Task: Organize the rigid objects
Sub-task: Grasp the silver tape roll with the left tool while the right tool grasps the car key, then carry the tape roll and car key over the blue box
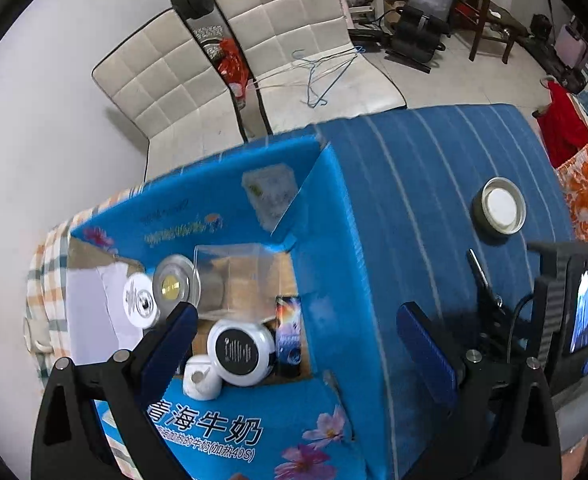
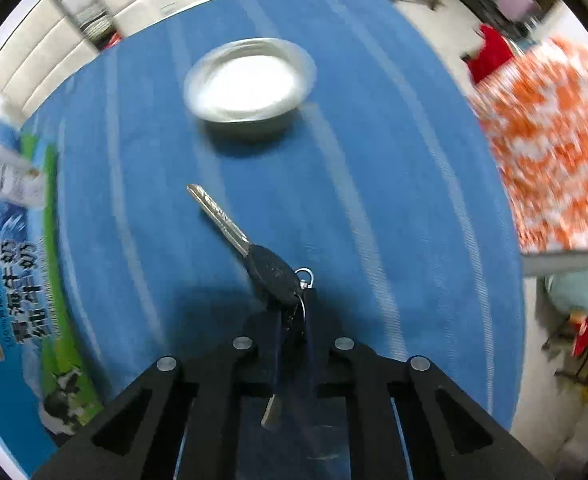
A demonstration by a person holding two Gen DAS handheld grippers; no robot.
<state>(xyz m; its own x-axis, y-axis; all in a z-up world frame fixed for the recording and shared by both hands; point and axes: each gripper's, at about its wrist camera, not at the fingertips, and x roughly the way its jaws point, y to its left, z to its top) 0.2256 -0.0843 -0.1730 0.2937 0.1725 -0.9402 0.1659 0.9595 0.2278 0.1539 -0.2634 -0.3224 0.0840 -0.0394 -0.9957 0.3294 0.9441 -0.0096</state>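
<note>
An open blue milk carton box point(image 1: 334, 208) sits on the blue striped cloth point(image 1: 434, 168) and holds a round white device point(image 1: 240, 350), a white earbud-like case point(image 1: 200, 378), a clear plastic box point(image 1: 234, 272), round discs point(image 1: 176, 284) and a small blue pack point(image 1: 288, 332). My left gripper point(image 1: 298, 332) is open over the box's right edge. My right gripper point(image 2: 294, 308) is shut on a bunch of keys point(image 2: 272, 270); one key with a black head sticks forward above the cloth, and another hangs below. The keys also show in the left wrist view point(image 1: 484, 280). A metal jar lid point(image 2: 250, 80) lies beyond them.
The lid also shows in the left wrist view point(image 1: 499, 205). White padded chairs point(image 1: 214, 72) stand behind the table. An orange-and-white patterned cloth point(image 2: 550, 148) lies to the right. The box side point(image 2: 14, 240) borders the cloth on the left.
</note>
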